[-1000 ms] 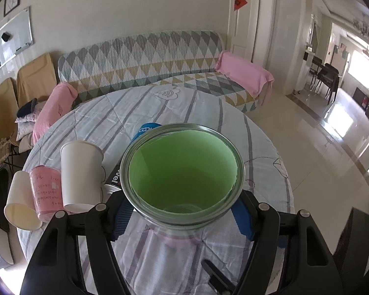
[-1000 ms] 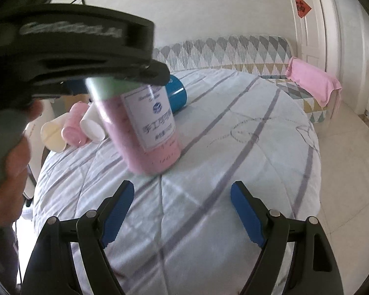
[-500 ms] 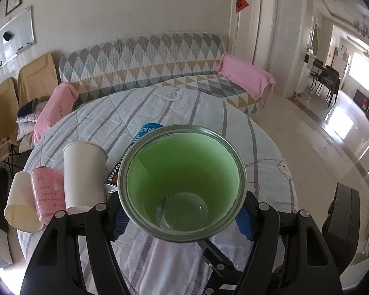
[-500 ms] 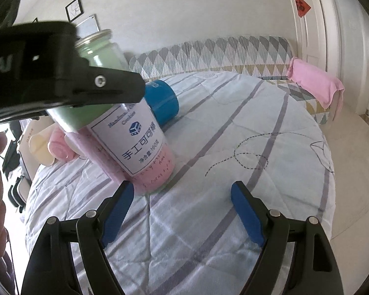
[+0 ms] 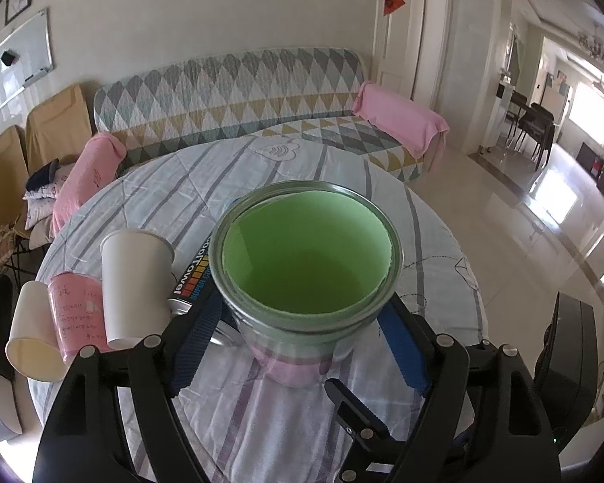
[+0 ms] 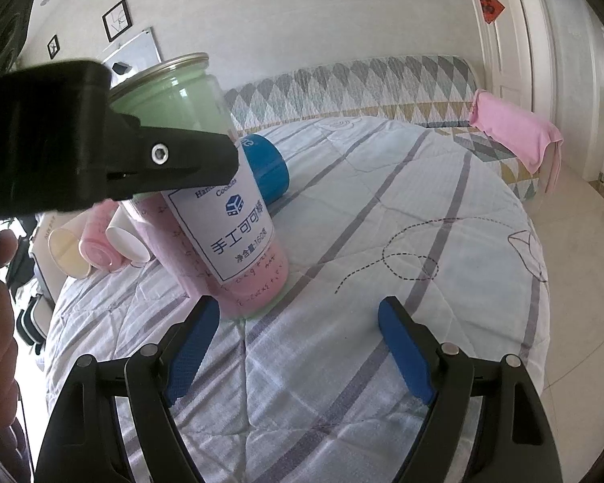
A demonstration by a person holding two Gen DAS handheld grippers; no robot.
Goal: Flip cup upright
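The cup [image 5: 308, 265] is a clear jar with a green upper part, a pink lower part and a white label. It stands upright, mouth up, with its base on the striped tablecloth [image 6: 382, 209]. My left gripper [image 5: 298, 334] is shut on the cup just below its rim. In the right wrist view the cup [image 6: 221, 217] stands at centre left, with the black left gripper body across its upper part. My right gripper [image 6: 298, 346] is open and empty, low over the cloth just in front of the cup's base.
A white paper cup [image 5: 135, 281], a pink cup [image 5: 76, 314] and a cream cup [image 5: 30, 334] lie on their sides at the table's left. A blue can [image 6: 267, 167] lies behind the jar. A patterned sofa [image 5: 229, 88] stands beyond the round table.
The jar has tilted from leaning toward the camera to upright, and its base now rests on the cloth. The right gripper has stayed open in place.
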